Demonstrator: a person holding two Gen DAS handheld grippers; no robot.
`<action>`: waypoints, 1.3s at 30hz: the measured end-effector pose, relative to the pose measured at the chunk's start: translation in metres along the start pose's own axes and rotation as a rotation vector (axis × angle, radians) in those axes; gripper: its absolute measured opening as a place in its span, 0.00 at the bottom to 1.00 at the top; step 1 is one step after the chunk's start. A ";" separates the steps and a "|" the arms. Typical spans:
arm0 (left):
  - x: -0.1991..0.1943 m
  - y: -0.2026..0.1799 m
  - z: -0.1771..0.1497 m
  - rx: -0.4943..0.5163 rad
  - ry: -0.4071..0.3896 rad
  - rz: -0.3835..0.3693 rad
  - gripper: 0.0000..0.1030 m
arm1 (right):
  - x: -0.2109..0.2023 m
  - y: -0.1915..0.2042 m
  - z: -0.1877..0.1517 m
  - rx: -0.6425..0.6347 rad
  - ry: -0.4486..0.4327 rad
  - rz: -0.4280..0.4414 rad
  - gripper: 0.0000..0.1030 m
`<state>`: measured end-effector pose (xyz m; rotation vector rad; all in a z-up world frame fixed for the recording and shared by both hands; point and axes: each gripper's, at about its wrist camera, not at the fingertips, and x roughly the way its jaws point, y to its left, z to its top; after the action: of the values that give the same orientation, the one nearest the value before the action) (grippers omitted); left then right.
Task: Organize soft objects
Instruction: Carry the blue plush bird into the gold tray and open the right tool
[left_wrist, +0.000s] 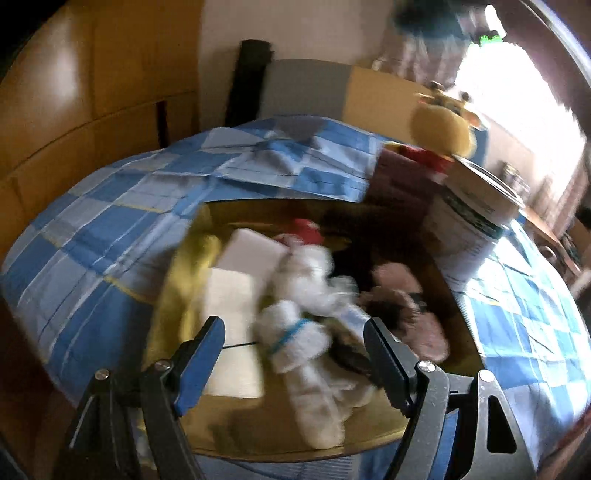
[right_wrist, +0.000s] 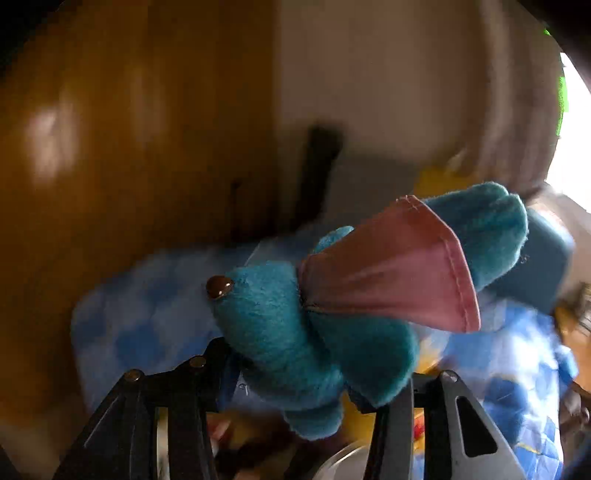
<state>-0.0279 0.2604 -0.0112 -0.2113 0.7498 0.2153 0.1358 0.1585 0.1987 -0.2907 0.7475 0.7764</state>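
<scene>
In the left wrist view an open cardboard box (left_wrist: 207, 218) lies on a blue checked bedspread (left_wrist: 110, 229). It holds white foam blocks (left_wrist: 236, 288), a white plush toy (left_wrist: 306, 317), a pink plush toy (left_wrist: 406, 295) and yellow cloth (left_wrist: 188, 280). My left gripper (left_wrist: 295, 354) is open and empty above the box. In the right wrist view my right gripper (right_wrist: 317, 373) is shut on a teal plush toy (right_wrist: 280, 325) with a pink fabric wing (right_wrist: 391, 273), held up in the air.
A yellow plush toy (left_wrist: 443, 125) sits at the far right of the bed next to a white round tub (left_wrist: 472, 221). A wooden wardrobe (left_wrist: 92, 85) stands at left. A bright window (left_wrist: 517, 96) is at right.
</scene>
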 end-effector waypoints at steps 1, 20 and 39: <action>-0.001 0.006 0.000 -0.016 -0.002 0.014 0.76 | 0.019 0.013 -0.018 -0.014 0.067 0.038 0.45; -0.017 0.040 -0.001 -0.103 -0.032 0.122 0.92 | 0.144 0.066 -0.201 0.113 0.404 0.114 0.61; -0.037 -0.003 -0.010 -0.036 -0.063 0.118 1.00 | 0.030 0.073 -0.228 0.190 0.094 -0.073 0.73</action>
<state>-0.0601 0.2501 0.0073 -0.1942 0.6967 0.3462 -0.0169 0.1120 0.0171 -0.1830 0.8886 0.6213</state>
